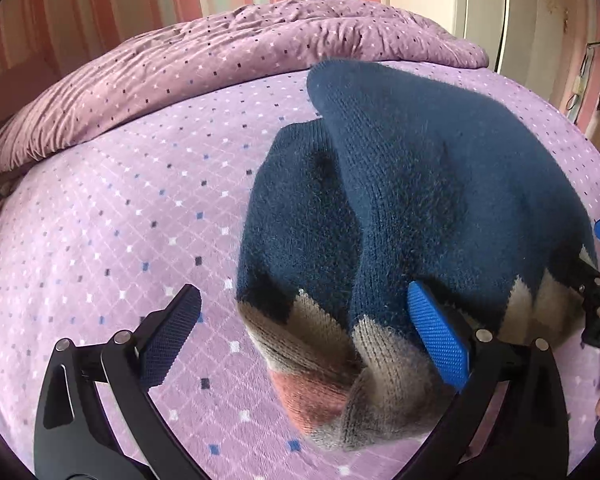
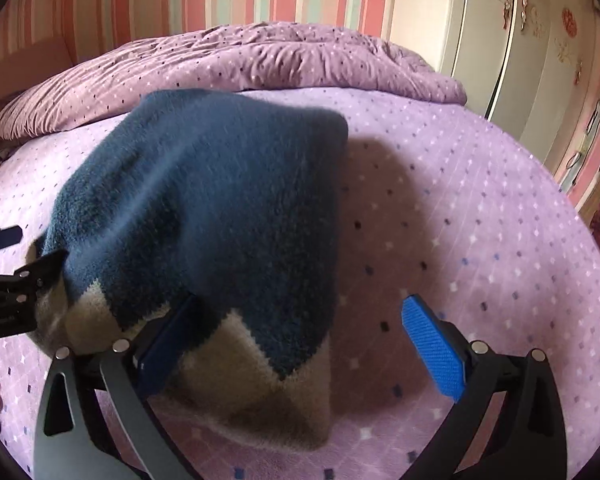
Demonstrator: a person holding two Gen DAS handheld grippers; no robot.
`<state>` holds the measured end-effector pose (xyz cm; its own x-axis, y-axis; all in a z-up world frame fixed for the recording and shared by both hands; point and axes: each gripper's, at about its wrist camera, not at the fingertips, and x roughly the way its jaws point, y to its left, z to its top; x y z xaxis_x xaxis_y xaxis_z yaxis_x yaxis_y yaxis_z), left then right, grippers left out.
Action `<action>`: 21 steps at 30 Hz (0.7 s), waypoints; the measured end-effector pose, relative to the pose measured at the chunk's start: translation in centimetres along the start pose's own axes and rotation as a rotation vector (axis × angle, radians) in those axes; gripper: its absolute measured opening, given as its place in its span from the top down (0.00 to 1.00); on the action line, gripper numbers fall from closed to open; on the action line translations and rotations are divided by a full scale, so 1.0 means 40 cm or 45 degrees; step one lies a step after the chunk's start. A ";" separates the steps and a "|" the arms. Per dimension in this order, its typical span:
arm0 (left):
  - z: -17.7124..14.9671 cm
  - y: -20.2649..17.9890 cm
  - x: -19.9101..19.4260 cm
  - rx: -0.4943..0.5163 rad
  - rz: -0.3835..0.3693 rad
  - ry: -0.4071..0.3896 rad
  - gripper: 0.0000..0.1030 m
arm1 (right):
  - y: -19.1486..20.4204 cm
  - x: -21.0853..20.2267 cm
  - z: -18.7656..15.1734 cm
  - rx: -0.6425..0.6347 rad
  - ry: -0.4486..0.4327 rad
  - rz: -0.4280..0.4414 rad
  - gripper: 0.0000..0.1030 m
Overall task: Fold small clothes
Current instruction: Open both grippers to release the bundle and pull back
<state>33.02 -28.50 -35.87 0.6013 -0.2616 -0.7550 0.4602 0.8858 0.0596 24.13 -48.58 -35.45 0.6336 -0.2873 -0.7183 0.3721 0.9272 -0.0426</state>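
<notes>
Now | my left claw (image 1: 312, 332) gapes wide, nothing pinched | my right claw (image 2: 300, 340) likewise spread | navy knit garment (image 1: 420, 184) draped over both, centre-right in left view | purple bed (image 1: 100, 240) beneath.

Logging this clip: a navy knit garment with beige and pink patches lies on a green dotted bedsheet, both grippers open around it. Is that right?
Not quite: the bedsheet is purple, not green, as the left wrist view shows. The rest holds: the navy knit garment has beige and pink patches, and the left gripper and right gripper are both open.
</notes>
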 end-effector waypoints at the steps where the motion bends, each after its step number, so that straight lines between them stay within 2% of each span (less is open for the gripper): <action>1: -0.006 0.009 0.004 -0.011 -0.023 -0.004 0.03 | 0.001 0.005 -0.007 0.006 0.000 0.004 0.02; 7: -0.006 0.016 0.003 -0.011 -0.066 -0.033 0.03 | -0.003 0.013 -0.017 0.017 -0.011 0.004 0.02; 9: -0.001 0.036 -0.008 -0.080 -0.123 -0.020 0.03 | -0.005 -0.009 -0.009 0.040 -0.036 0.015 0.02; 11: 0.002 0.047 -0.023 -0.115 -0.137 -0.008 0.03 | -0.005 -0.050 -0.001 0.059 -0.100 0.027 0.02; 15: -0.002 0.048 -0.072 -0.116 -0.115 -0.011 0.03 | 0.021 -0.130 0.007 0.043 -0.187 0.070 0.02; 18: -0.013 0.055 -0.118 -0.102 -0.083 -0.023 0.03 | 0.043 -0.166 0.008 0.036 -0.213 0.084 0.02; 21: -0.038 0.090 -0.183 -0.146 -0.071 -0.029 0.03 | 0.057 -0.217 0.005 0.069 -0.236 0.124 0.02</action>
<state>29.30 -22.81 -31.12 0.5923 -0.3190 -0.7399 0.4161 0.9075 -0.0581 19.61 -44.01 -29.17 0.7803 -0.2412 -0.5771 0.3360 0.9398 0.0616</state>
